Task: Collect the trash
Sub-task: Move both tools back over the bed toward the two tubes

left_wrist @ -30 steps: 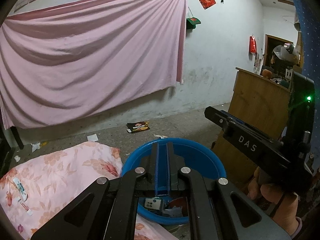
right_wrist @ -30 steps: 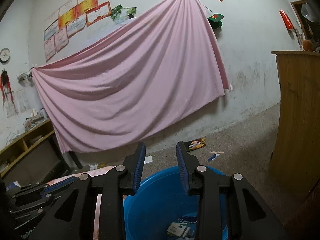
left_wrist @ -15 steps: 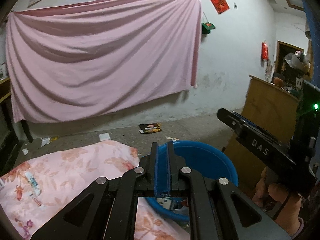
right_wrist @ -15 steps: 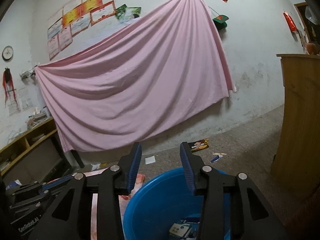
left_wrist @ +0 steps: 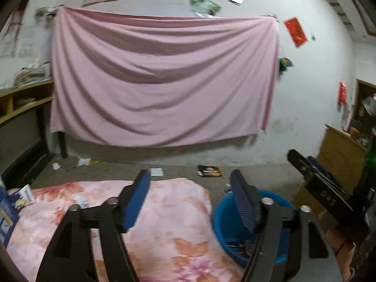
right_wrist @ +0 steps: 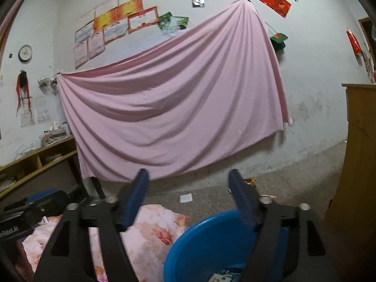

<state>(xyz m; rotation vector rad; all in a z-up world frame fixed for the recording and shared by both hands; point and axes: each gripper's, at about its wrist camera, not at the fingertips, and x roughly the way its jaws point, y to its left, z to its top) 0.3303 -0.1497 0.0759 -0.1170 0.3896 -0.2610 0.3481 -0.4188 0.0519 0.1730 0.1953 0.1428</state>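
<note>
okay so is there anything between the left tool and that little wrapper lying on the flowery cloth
Nothing visible. The left tool has its jaws opening with nothing between them, and the small wrapper lies on the floral cloth just left of its left finger, with only bare cloth around it. The blue basin sits off to the right.

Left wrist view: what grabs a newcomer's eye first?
A big pink sheet draped across the far wall fills the middle. Below it lies a flowered cloth on the floor, with a blue basin holding scraps at its right edge. The left claw frames the foreground, jaws opening, nothing between them.
</note>
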